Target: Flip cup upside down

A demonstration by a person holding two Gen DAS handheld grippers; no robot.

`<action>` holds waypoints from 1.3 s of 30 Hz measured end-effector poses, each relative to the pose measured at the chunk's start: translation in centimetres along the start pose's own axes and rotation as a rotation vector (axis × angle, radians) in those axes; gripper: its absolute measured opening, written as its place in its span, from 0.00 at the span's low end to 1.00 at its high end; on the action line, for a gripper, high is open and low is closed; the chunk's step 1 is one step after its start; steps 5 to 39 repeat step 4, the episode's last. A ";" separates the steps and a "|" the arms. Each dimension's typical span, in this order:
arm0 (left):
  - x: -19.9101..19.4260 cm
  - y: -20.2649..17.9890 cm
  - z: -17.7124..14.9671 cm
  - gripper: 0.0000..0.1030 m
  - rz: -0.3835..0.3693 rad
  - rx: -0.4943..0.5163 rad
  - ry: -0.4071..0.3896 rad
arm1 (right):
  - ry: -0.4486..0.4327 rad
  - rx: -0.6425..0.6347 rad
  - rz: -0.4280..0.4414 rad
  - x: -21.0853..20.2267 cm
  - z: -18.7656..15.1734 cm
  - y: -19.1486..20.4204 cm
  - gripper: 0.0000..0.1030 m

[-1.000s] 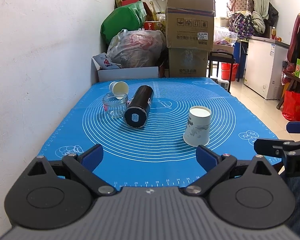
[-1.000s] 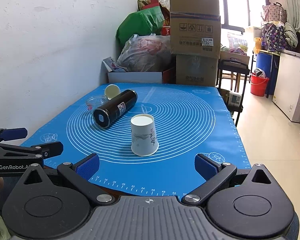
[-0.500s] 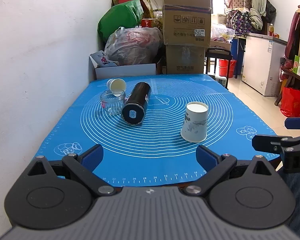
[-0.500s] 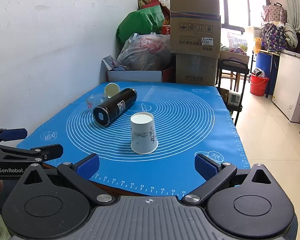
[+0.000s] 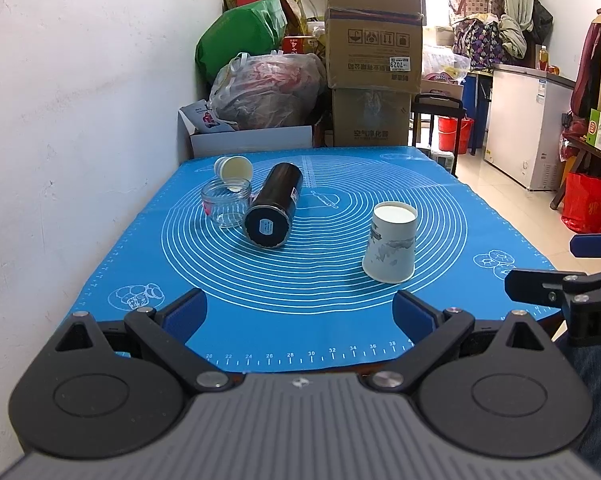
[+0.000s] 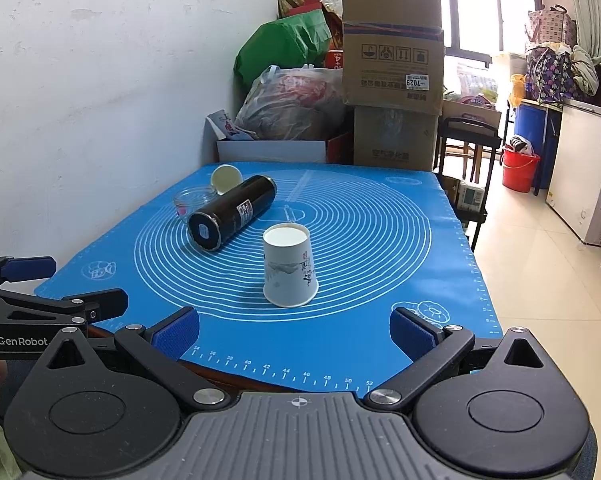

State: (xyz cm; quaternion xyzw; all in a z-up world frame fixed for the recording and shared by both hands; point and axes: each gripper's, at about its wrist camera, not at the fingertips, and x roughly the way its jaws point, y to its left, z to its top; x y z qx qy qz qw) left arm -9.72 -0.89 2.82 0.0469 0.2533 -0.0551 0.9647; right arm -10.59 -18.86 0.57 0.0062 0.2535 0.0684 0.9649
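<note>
A white paper cup [image 5: 390, 246] with a grey ink print stands upside down on the blue mat [image 5: 340, 300], its base facing up; it also shows in the right wrist view [image 6: 288, 266]. My left gripper [image 5: 300, 316] is open and empty at the mat's near edge, left of the cup. My right gripper [image 6: 294, 330] is open and empty, just in front of the cup. Each gripper's fingers show at the side of the other view.
A black cylindrical bottle [image 5: 274, 210] lies on its side left of the cup. A clear glass jar [image 5: 225, 202] and its cream lid [image 5: 234, 168] sit behind it. The white wall [image 5: 80, 120] runs along the left. Boxes and bags [image 5: 374, 60] pile behind the table.
Both grippers have drawn back slightly from the table. The cup and other objects have not moved.
</note>
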 end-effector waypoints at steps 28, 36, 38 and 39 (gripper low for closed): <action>0.0 0.0 0.0 0.96 0.003 -0.003 0.001 | 0.000 0.002 -0.001 -0.1 0.0 0.0 1.00; 0.0 0.0 0.0 0.96 0.003 -0.003 0.001 | 0.000 0.002 -0.001 -0.1 0.0 0.0 1.00; 0.0 0.0 0.0 0.96 0.003 -0.003 0.001 | 0.000 0.002 -0.001 -0.1 0.0 0.0 1.00; 0.0 0.0 0.0 0.96 0.003 -0.003 0.001 | 0.000 0.002 -0.001 -0.1 0.0 0.0 1.00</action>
